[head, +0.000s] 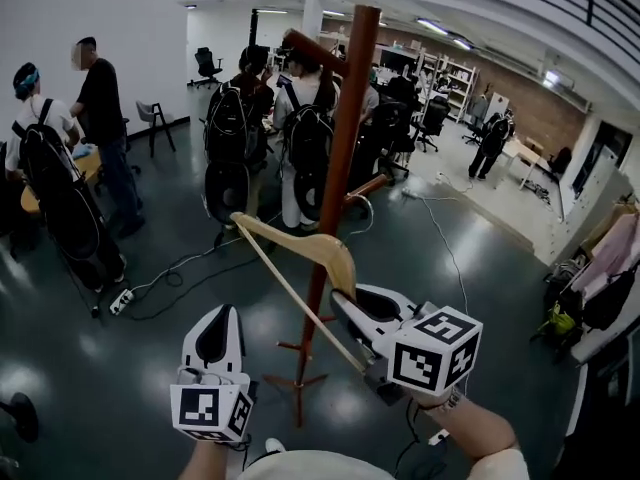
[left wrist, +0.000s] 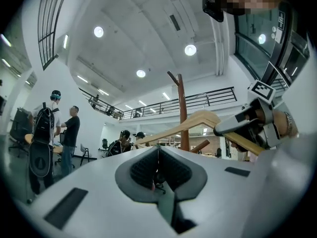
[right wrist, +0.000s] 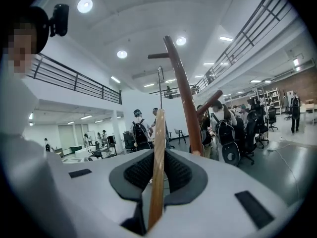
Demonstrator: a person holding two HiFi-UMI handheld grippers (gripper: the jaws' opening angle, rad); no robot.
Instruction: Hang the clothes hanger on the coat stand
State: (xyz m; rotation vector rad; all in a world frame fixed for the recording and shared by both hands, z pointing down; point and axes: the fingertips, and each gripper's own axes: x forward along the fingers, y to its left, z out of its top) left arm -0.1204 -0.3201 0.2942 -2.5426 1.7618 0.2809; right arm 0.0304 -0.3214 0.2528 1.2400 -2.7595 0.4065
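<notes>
Right gripper point(head: 350, 306) was clamped on the wooden clothes hanger point(head: 300, 244), jaws shut tight on one arm of it; in the right gripper view the wood ran straight up btwn the pads point(right wrist: 157, 180), w/ the thin metal hook point(right wrist: 160, 83) rising above. Hanger point(right wrist: 158, 143) was held up in the air, tilted, crossing in front of the brown pole of the coat stand point(head: 340, 158) in the head view, about mid-height, not on any peg. Couldn't tell whether it touched the pole. Stand point(right wrist: 182, 93) stood upright on the dark glossy floor point(head: 150, 368), w/ a peg point(head: 312, 51) angled off near the top and another point(head: 368, 186) lower down. Left gripper point(head: 220, 318) sat low, left of the stand's base, apart from the hanger; its jaws were together w/ nothing btwn them point(left wrist: 158, 171). From the left gripper view, the hanger point(left wrist: 188, 126) and right gripper point(left wrist: 250, 124) showed up and to the right, stand point(left wrist: 182, 108) behind. Bkgd: several people w/ backpacks point(head: 232, 118) beyond the stand, a power strip point(head: 122, 301) and cables on the floor.
</notes>
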